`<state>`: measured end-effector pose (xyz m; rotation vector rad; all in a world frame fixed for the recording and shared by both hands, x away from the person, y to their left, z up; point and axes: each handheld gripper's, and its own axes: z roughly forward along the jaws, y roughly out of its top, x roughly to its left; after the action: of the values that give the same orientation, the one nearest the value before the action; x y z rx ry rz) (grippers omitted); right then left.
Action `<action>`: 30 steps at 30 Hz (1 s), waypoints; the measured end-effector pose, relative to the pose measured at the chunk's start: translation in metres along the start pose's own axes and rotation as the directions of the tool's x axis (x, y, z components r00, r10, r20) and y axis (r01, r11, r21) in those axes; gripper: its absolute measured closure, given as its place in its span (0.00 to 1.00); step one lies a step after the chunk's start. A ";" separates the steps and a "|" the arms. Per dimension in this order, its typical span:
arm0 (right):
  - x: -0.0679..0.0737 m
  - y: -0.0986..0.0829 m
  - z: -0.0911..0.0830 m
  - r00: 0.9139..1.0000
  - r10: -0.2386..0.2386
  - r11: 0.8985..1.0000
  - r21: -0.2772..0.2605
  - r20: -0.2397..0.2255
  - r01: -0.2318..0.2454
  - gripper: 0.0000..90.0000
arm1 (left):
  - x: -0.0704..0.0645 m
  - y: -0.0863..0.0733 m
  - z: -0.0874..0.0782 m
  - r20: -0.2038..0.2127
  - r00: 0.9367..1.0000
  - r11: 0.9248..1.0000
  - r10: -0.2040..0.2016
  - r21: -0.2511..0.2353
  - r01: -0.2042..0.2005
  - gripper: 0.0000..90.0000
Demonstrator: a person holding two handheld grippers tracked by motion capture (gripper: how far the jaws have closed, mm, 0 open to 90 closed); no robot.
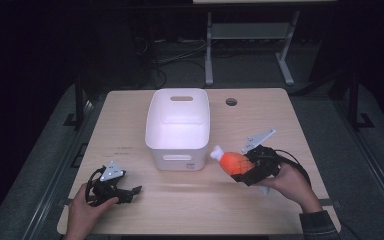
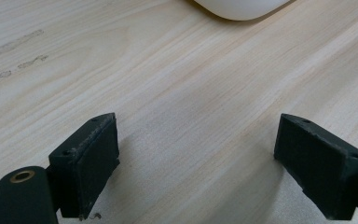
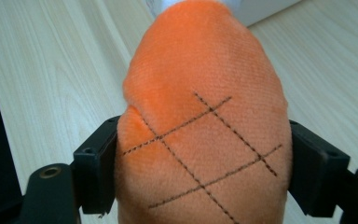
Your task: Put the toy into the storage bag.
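Observation:
An orange plush drumstick with a white bone end is held just right of the white bin, bone end pointing at the bin's front right corner. My right gripper is shut on it; in the right gripper view the stitched orange plush bulges between both black jaws. My left gripper rests low over the table's front left, open, its jaws wide apart above bare wood with nothing between them.
The white bin stands at the middle of the light wooden table, handle slots front and back, and looks empty inside. A cable hole lies at the back right. Dark floor, cables and a desk frame lie beyond the table.

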<state>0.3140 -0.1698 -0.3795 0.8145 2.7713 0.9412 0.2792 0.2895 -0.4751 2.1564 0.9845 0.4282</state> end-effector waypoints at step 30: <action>-0.016 0.035 -0.030 1.000 0.003 0.998 -0.068 0.015 -0.002 0.25 | 0.000 0.000 0.000 -0.001 1.000 1.000 0.003 0.000 -0.003 0.14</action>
<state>0.3357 -0.1708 -0.3361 0.8117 2.7096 1.0187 0.2793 0.2896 -0.4750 2.1581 0.9823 0.4301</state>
